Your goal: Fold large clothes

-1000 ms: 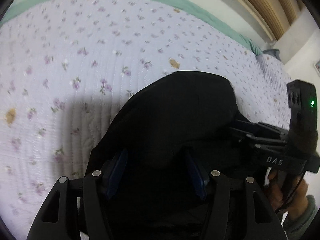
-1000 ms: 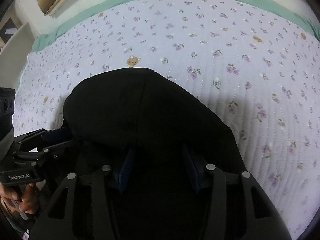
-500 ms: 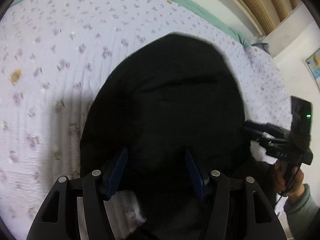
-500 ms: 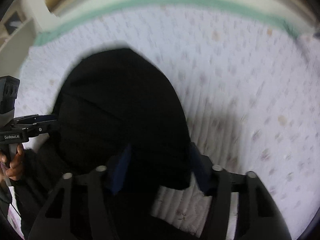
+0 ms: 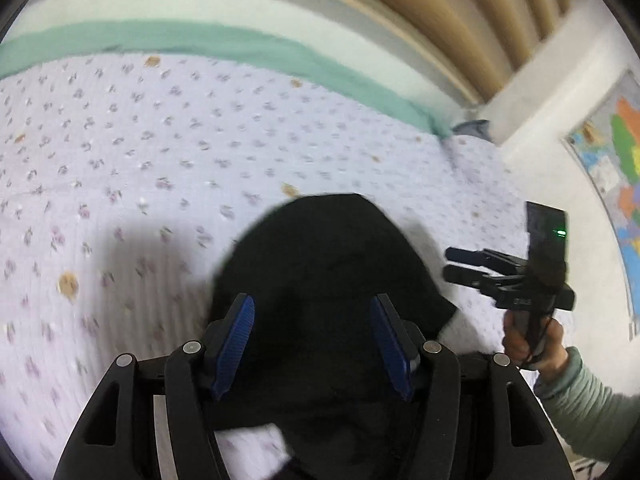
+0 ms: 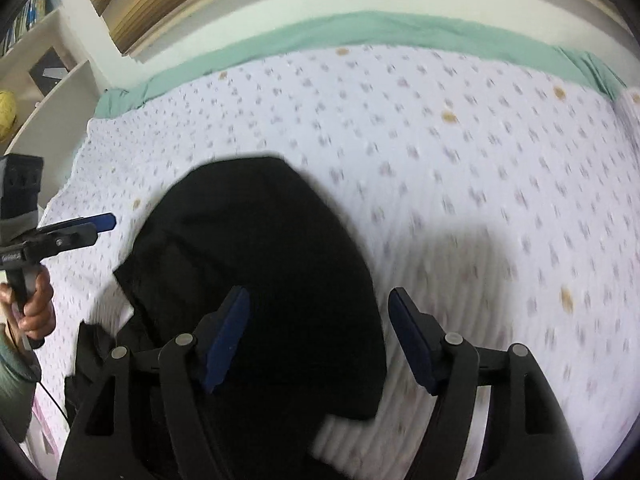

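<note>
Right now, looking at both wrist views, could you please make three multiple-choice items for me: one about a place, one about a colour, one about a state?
1. Where does the black garment lie?
A. on the floral bedspread
B. on a shelf
C. on the floor

2. What colour is the strip along the far edge of the bed?
A. red
B. green
C. yellow

3. How do the left tongs and the right tongs stand?
A. both shut on the garment
B. one open, one shut
C. both open, gripping nothing

Answers:
1 A: printed bedspread shows all round the garment.
2 B: a mint green band runs beyond the print.
3 C: in each view the blue pads stand apart, with no cloth pinched between them.
</note>
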Action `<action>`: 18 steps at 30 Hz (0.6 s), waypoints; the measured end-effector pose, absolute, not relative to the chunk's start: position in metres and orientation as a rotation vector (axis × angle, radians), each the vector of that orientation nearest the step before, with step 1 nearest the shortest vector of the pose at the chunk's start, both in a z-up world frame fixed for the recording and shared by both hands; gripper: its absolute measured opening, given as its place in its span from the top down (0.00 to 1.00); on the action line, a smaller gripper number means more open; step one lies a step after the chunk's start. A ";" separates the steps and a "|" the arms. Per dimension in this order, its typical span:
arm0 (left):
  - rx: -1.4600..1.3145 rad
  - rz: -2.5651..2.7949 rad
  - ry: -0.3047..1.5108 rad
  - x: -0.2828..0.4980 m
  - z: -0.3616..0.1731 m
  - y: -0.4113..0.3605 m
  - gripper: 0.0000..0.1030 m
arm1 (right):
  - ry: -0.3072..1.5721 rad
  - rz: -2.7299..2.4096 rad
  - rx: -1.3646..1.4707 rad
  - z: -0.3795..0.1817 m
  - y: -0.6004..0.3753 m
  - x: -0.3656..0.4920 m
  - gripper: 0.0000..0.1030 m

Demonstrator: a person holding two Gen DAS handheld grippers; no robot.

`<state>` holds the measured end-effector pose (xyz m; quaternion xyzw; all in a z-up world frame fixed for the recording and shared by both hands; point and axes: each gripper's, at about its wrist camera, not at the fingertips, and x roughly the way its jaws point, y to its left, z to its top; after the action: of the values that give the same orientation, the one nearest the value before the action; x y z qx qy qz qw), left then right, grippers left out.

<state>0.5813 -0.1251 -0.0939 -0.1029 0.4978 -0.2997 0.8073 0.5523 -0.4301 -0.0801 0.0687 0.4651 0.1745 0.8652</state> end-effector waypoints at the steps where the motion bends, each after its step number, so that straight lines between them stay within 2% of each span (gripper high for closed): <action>1: -0.245 -0.640 1.098 0.596 -0.103 -0.123 0.40 | 0.985 0.389 0.162 -0.082 -0.430 0.565 0.27; 11: -0.347 -0.728 1.278 0.640 -0.176 -0.130 0.40 | 1.168 0.546 0.310 -0.159 -0.405 0.625 0.28; 12: -0.328 -0.734 1.268 0.639 -0.175 -0.134 0.40 | 1.166 0.554 0.290 -0.161 -0.402 0.625 0.32; 13: -0.314 -0.741 1.252 0.637 -0.173 -0.137 0.43 | 1.153 0.572 0.260 -0.159 -0.398 0.622 0.43; 14: -0.309 -0.763 1.230 0.632 -0.168 -0.138 0.50 | 1.136 0.601 0.245 -0.154 -0.396 0.616 0.52; 15: -0.302 -0.781 1.205 0.628 -0.163 -0.137 0.69 | 1.122 0.608 0.232 -0.151 -0.391 0.615 0.71; 16: -0.295 -0.798 1.177 0.621 -0.156 -0.134 0.77 | 1.096 0.618 0.195 -0.140 -0.390 0.605 0.79; 18: -0.300 -0.839 1.134 0.608 -0.143 -0.127 0.80 | 1.050 0.619 0.125 -0.120 -0.386 0.586 0.80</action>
<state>0.6082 -0.1270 -0.1432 -0.1375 0.5193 -0.3841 0.7509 0.5859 -0.3859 -0.1204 0.0585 0.4927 0.2906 0.8181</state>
